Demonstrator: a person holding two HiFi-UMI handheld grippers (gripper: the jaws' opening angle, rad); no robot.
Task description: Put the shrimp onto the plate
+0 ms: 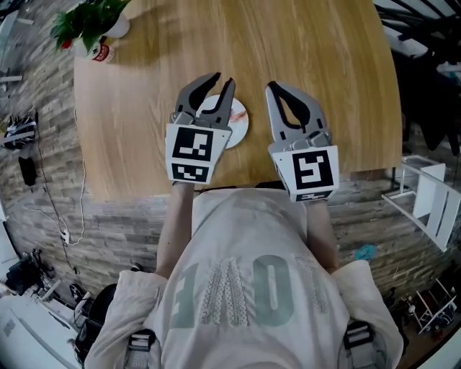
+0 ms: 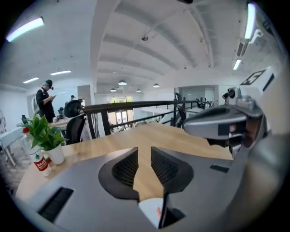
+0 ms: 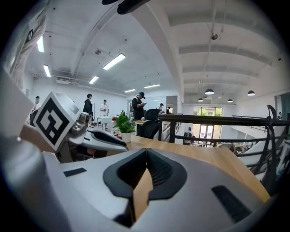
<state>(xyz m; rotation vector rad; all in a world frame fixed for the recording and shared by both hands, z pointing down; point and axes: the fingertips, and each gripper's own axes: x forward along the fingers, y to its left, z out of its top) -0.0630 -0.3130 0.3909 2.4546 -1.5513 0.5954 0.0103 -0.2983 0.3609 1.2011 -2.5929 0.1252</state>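
A small white plate (image 1: 240, 128) lies on the wooden table (image 1: 302, 43) near its front edge. On the plate rests a pinkish-red shrimp (image 1: 238, 114). My left gripper (image 1: 222, 79) hovers over the plate's left half, its jaws a narrow gap apart with nothing between them. In the left gripper view (image 2: 144, 152) the plate (image 2: 150, 209) and a red speck of shrimp (image 2: 159, 211) show beneath the jaws. Just right of the plate, my right gripper (image 1: 271, 87) is held above bare wood, shut and empty; its tips meet in its own view (image 3: 146, 153).
A potted green plant (image 1: 85, 20) and a red-labelled bottle (image 1: 102, 52) stand at the table's far left corner. The table's front edge runs just under both grippers. A black railing (image 2: 136, 106) lies beyond the table, with people standing far off.
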